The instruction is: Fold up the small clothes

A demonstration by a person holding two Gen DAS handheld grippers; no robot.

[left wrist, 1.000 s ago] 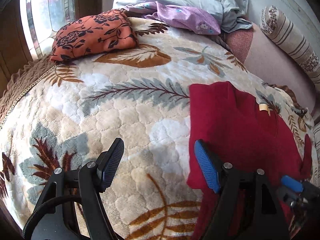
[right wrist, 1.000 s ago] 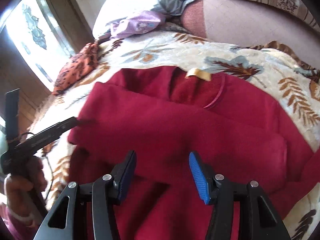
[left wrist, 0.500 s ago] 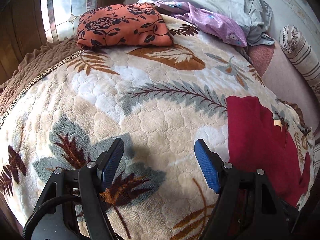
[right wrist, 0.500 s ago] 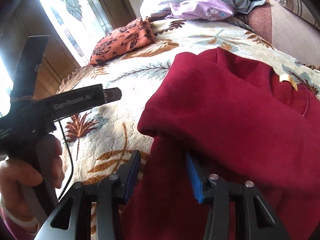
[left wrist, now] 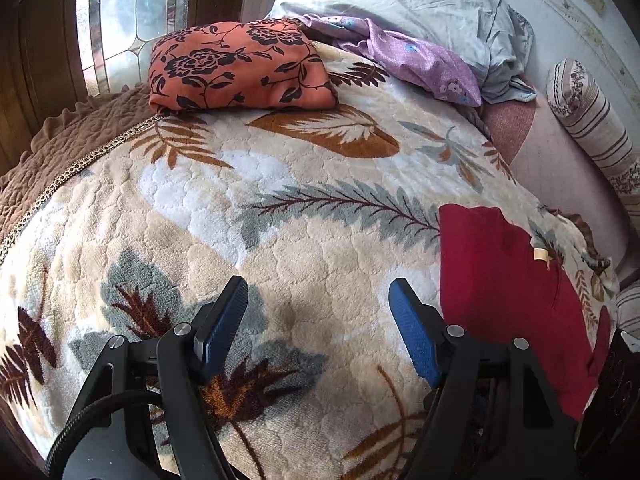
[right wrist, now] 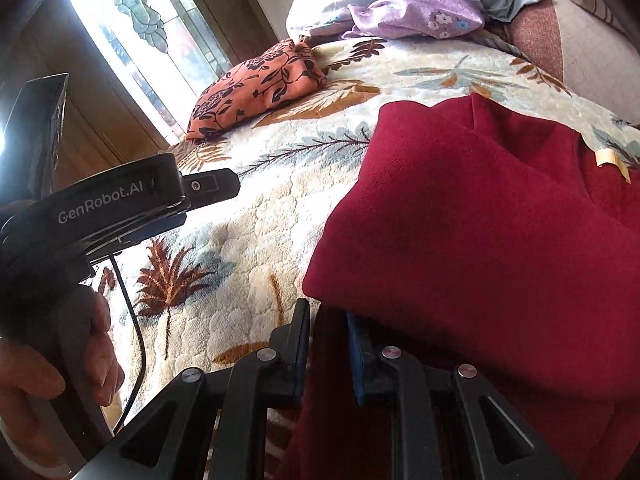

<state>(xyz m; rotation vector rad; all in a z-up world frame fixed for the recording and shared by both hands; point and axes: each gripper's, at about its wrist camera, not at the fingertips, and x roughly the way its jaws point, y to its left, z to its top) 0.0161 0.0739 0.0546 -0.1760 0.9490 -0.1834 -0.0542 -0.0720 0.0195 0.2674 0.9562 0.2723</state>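
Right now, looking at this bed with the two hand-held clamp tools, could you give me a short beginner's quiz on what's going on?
1. True or false: the left gripper stands open over the leaf-patterned plush blanket, holding nothing.
2. What does the right gripper have between its jaws, which have just been closing?
A. the orange floral folded cloth
B. the dark red knit garment
C. the lilac flowered cloth
3. Fill in: the small tan label sits at the red garment's ____.

Key: 1 true; 2 B; 3 neckline.
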